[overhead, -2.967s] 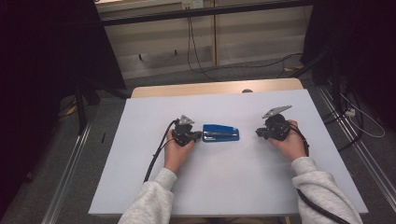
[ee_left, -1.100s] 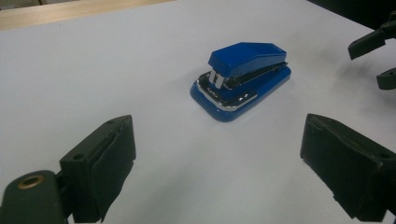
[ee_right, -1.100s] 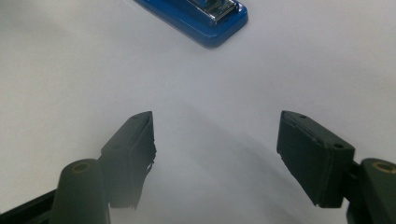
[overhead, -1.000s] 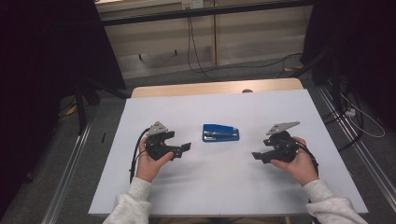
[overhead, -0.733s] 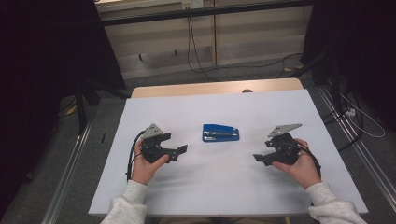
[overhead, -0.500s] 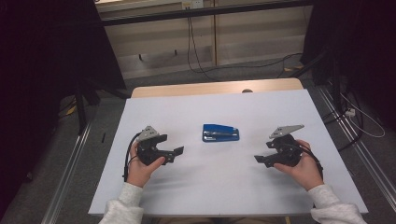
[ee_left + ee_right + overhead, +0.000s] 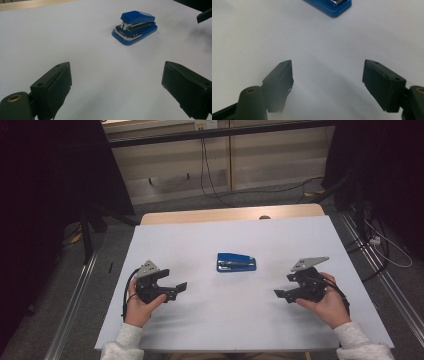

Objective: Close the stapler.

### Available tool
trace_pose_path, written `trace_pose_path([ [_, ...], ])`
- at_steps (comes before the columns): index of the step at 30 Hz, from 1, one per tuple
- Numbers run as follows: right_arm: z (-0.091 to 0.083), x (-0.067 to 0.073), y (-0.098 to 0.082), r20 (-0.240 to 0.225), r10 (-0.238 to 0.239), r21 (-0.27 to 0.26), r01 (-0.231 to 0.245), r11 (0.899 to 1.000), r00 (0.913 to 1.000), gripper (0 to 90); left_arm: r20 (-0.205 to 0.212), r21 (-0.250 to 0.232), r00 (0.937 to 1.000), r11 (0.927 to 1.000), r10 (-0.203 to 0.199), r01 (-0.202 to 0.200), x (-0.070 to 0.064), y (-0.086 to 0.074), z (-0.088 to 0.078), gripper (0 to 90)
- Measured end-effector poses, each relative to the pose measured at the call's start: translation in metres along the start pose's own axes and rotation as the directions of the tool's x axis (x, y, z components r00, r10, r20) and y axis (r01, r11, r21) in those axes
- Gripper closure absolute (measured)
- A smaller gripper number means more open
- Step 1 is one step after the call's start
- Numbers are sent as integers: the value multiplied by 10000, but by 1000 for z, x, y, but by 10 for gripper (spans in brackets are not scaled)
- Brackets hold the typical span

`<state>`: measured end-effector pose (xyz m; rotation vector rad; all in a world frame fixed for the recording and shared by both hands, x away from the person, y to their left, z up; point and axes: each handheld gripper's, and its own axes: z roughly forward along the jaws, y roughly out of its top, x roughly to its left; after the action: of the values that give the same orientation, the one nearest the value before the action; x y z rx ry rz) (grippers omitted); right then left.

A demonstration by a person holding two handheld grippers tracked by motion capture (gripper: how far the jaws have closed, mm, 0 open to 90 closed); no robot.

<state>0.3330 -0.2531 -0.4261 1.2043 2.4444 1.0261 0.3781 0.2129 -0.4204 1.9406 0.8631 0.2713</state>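
Both hand-held grippers, left (image 7: 181, 285) and right (image 7: 278, 294), are wide apart and hold nothing. To grab the blue stapler (image 7: 236, 262) on the tabletop (image 7: 200, 240), go slowly from the sides.

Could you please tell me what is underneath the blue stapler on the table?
The blue stapler sits flat on the white table; bare white surface surrounds it on all sides. The patch directly beneath its base is covered, so whether anything is there cannot be seen.

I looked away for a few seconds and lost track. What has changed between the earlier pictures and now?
The left gripper, which was right against the blue stapler's left end, has drawn back and out to the left; whether it gripped it is unclear. The right gripper has drawn back toward the person. Both are open. The stapler stayed in place on the white table.
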Motion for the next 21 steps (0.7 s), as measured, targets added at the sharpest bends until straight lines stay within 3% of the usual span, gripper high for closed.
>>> trace_pose_path([
  [21, -12, -1, -9, 59, 115, -90, -115, 9999, 9999, 238, -138, 2, 9999, 10000, 35, -35, 5, -20, -28, 91],
])
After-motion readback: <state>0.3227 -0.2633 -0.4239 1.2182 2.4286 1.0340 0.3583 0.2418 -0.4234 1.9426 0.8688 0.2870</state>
